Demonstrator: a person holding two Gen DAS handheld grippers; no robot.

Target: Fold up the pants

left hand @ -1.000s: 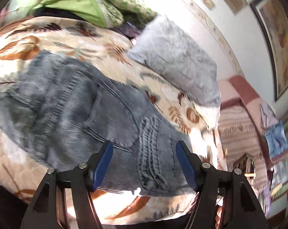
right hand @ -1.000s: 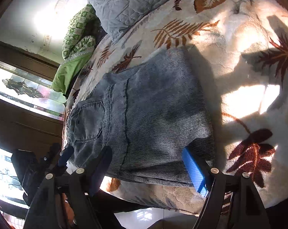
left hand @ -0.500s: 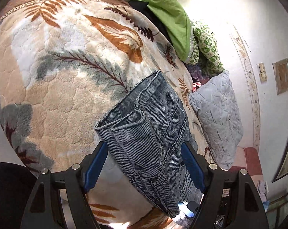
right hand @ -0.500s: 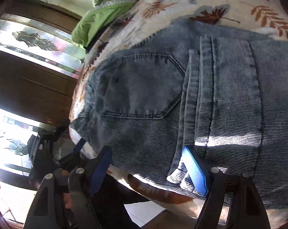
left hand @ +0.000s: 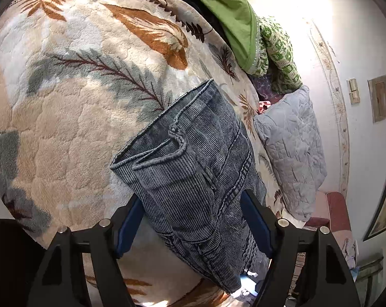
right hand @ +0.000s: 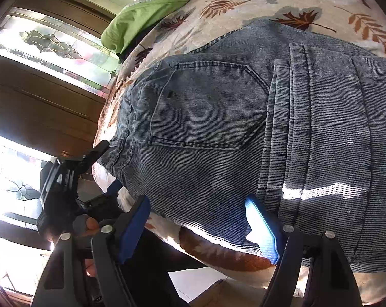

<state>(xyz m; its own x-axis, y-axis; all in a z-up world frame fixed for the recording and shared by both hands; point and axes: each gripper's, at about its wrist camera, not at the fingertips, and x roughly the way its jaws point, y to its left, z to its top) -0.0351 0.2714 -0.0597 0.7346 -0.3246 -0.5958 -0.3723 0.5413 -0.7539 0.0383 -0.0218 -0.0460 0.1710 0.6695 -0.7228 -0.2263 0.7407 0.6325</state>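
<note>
Bed (left hand: pixel 65 133), spread with a leaf-patterned blanket (left hand: pixel 95 97), is carrying folded grey jeans (left hand: pixel 193 179); beyond the jeans a grey quilted pillow (left hand: pixel 292 148) and green bedding (left hand: pixel 234 18) are lying.

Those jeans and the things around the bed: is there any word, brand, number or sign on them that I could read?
None can be read.
jeans: stitching and a back pocket, no lettering or tag shows.
blanket: leaf pattern only.
framed pieces on the wall: too blurred to tell whether they carry writing.
small red and white thing by the grey pillow: too small to read.
</note>
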